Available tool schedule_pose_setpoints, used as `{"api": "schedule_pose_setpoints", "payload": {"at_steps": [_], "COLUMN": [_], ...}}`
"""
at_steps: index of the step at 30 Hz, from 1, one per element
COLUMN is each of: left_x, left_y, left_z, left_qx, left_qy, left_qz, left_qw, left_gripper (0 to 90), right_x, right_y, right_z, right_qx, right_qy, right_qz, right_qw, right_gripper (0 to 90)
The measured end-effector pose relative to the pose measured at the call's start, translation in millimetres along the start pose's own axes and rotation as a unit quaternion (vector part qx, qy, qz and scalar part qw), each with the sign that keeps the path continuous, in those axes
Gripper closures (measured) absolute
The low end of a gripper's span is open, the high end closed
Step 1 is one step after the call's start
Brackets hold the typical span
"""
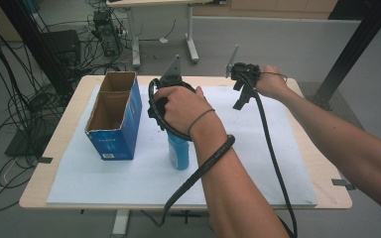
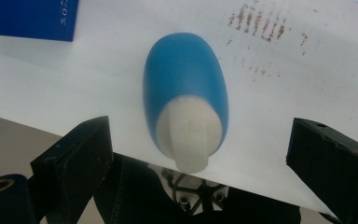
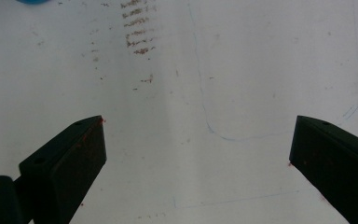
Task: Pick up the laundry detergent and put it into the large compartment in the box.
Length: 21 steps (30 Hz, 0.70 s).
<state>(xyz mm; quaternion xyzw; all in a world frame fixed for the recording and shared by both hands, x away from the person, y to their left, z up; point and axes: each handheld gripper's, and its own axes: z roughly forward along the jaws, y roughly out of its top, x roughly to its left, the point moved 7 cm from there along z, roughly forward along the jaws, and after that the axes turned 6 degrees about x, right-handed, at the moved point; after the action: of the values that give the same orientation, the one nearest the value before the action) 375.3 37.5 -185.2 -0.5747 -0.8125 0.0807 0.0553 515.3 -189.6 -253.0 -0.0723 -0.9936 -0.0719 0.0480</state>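
Observation:
A blue bottle [image 1: 178, 151] with a white cap [image 2: 189, 133] stands upright on the white sheet [image 1: 258, 163], just right of an open blue carton [image 1: 114, 116]. My left gripper [image 1: 164, 106] hangs directly over the bottle, pointing down. In the left gripper view my left gripper [image 2: 200, 135] is open, its jaws wide on either side of the cap and not touching it. My right gripper [image 1: 242, 94] hovers over the far right part of the sheet. In the right gripper view my right gripper [image 3: 198, 135] is open, with bare sheet between its jaws.
The carton has two open compartments and its blue corner [image 2: 28, 18] lies near the bottle. Brown smudges [image 3: 137, 28] and faint pen lines [image 3: 214, 133] mark the sheet. The wooden table's edge [image 1: 59, 144] borders it. Cables and a desk frame [image 1: 134, 44] lie beyond.

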Motion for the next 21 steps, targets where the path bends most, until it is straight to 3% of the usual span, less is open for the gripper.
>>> {"api": "schedule_pose_setpoints", "payload": {"at_steps": [7, 21], "left_x": [3.7, 7.4], "left_y": [1.1, 1.9], "left_z": [7.7, 7.9], "left_qx": [0.004, 0.008], "left_qy": [-0.012, -0.015], "left_qz": [-0.002, -0.001], "left_qw": [0.9999, 0.9999], "left_gripper": [6.9, 7.0], "right_x": [0.0, 0.4], "right_y": [-2.2, -1.8], "right_z": [-1.1, -0.3], "right_qx": [-0.003, 0.004], "right_qy": [-0.001, -0.003], "right_qz": [0.0, 0.002], "right_qw": [1.0, 1.0], "right_gripper": [3.6, 3.7]}}
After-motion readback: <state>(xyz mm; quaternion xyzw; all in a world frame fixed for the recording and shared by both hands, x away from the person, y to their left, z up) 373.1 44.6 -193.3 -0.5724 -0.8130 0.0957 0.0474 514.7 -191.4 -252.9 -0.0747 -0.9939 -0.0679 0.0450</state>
